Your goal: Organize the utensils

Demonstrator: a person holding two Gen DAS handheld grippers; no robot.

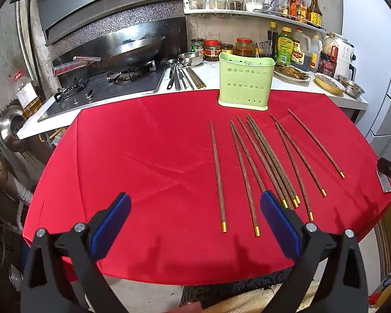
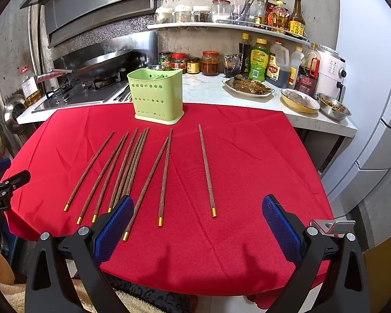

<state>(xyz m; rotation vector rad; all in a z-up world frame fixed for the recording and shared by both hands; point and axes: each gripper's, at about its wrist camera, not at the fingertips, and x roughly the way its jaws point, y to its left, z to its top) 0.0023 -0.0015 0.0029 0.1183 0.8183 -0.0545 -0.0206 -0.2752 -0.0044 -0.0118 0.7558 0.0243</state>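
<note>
- Step in hand: the task is judged to be at its start. No chopstick is held, and the chopsticks (image 1: 263, 161) all lie on the red cloth (image 1: 143, 156); whether the green holder (image 1: 246, 80) already contains anything cannot be told.
- Left gripper (image 1: 195, 208): shown at the bottom of the left wrist view, its blue pads (image 1: 112, 224) spread wide with nothing between them, above the near edge of the cloth.
- Right gripper (image 2: 198, 214): likewise spread and empty at the bottom of the right wrist view; one pad (image 2: 114, 224) overlaps the gold-tipped ends of the clustered sticks.
- Next move, as judged: one stick is to be singled out, the pads closed across its shaft, and it is to be lifted and stood in the holder. The lone stick (image 2: 206, 170), well apart from the rest, appears easiest to take.
- Task objects: dark brown wooden sticks with gold caps at the near ends, fanned from frame centre toward the lower edge, several touching or crossing. The holder, pale green and perforated with round holes, stands upright at the far edge of the cloth, upper centre of the frame.
</note>
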